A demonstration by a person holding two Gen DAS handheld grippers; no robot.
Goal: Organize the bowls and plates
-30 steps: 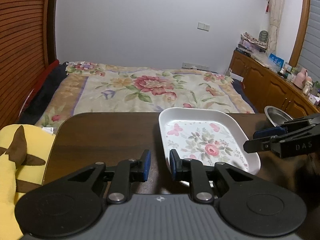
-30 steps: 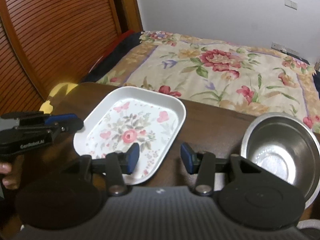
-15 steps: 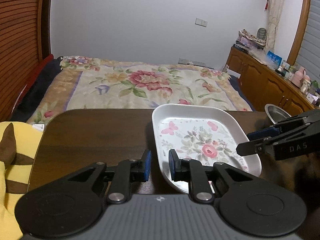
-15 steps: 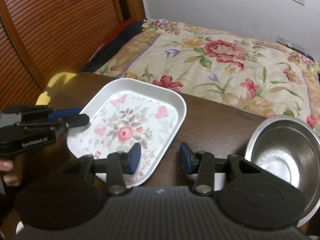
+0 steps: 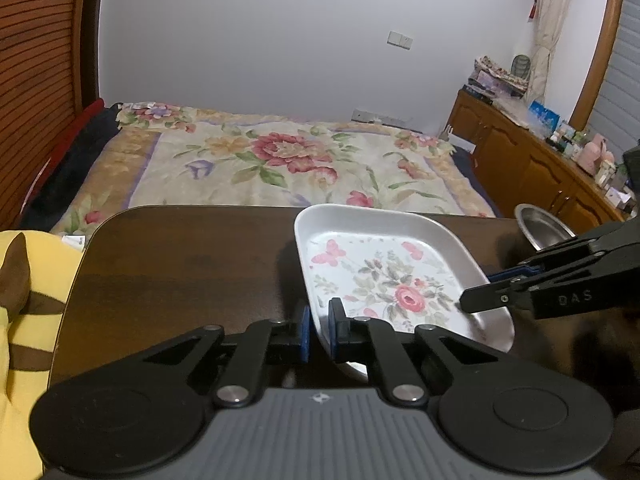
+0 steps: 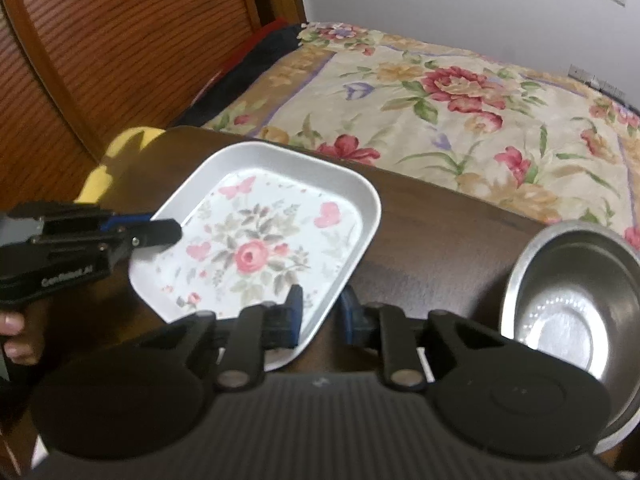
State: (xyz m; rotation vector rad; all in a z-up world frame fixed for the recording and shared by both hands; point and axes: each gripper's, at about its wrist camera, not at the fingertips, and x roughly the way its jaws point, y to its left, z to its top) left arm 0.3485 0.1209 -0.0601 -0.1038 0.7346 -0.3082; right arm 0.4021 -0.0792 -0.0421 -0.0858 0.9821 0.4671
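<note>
A white square plate with a pink flower print lies on the dark wooden table. My left gripper has its blue pads on either side of the plate's near-left rim, closed to a narrow gap around it. My right gripper straddles the plate's other rim with a wider gap, one pad over the plate and one outside. A steel bowl stands to the right of the plate, empty.
A bed with a floral cover lies beyond the table's far edge. A yellow and brown cushion sits off the table's left. A wooden cabinet with clutter runs along the right wall. A slatted wooden door stands at left.
My left gripper moved right onto the plate's rim and its pads narrowed around it. My right gripper came forward so that its pads straddle the opposite rim.
</note>
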